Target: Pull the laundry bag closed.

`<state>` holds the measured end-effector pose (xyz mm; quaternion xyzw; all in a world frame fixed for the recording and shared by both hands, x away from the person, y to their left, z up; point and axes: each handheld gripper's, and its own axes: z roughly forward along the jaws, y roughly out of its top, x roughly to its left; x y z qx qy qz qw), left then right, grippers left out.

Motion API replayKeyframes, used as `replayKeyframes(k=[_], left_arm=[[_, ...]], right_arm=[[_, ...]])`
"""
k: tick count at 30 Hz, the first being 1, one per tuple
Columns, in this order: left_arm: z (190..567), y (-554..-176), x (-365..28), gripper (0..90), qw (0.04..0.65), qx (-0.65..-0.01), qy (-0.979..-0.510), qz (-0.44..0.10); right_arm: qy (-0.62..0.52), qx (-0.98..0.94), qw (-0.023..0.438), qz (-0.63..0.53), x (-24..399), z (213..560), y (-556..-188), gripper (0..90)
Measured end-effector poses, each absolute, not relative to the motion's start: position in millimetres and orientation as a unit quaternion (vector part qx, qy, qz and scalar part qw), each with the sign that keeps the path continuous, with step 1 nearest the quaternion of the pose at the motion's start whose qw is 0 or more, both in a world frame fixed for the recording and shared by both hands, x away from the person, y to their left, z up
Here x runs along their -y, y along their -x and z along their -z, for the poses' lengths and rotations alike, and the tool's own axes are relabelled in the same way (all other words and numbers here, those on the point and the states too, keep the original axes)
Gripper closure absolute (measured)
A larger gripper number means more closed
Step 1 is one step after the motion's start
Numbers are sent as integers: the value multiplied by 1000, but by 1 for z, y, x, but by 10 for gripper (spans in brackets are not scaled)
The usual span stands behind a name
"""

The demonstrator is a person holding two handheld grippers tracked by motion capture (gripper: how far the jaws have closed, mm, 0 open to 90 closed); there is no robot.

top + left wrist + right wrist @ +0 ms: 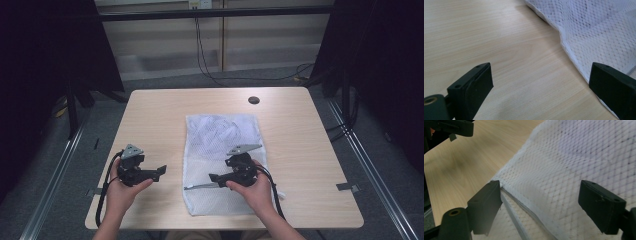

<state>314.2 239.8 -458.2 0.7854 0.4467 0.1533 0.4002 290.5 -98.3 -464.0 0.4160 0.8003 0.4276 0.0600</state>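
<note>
A white mesh bag (pixel 220 140) lies flat on the middle of the wooden table (pixel 160 115), with clothing faintly showing through its far half. My left gripper (pixel 161 171) rests open over bare wood just left of the bag; in the left gripper view its jaws (pixel 541 72) stand wide, with the bag's hemmed edge (pixel 569 53) by the right jaw. My right gripper (pixel 214 178) hovers over the bag's near part and points left. Its jaws (pixel 540 187) are open above the mesh (pixel 574 152), and the zipper seam (pixel 516 197) runs by the left jaw. Nothing is gripped.
A round black cable hole (pixel 254 100) sits near the table's far edge. Cables (pixel 205 60) hang down behind the table. Metal rails (pixel 370 165) run along the floor on both sides. The left gripper (pixel 456 127) shows at the top left of the right gripper view.
</note>
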Motion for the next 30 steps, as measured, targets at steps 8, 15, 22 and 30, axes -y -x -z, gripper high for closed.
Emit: replayKeyframes(k=[8, 15, 22, 30], left_arm=[[458, -313, -241, 50, 401, -446, -785, -154], [458, -313, -241, 50, 400, -443, -788, -152], [457, -313, -241, 51, 401, -443, -787, -153], [457, -313, -240, 52, 401, -443, -788, -150]], right_arm=[[-414, -803, 48, -426, 86, 469, -292, 251], [-417, -804, 29, -423, 75, 473, -293, 308], [-427, -797, 0, -426, 66, 475, -293, 394], [-429, -799, -25, -421, 54, 481, -292, 452]])
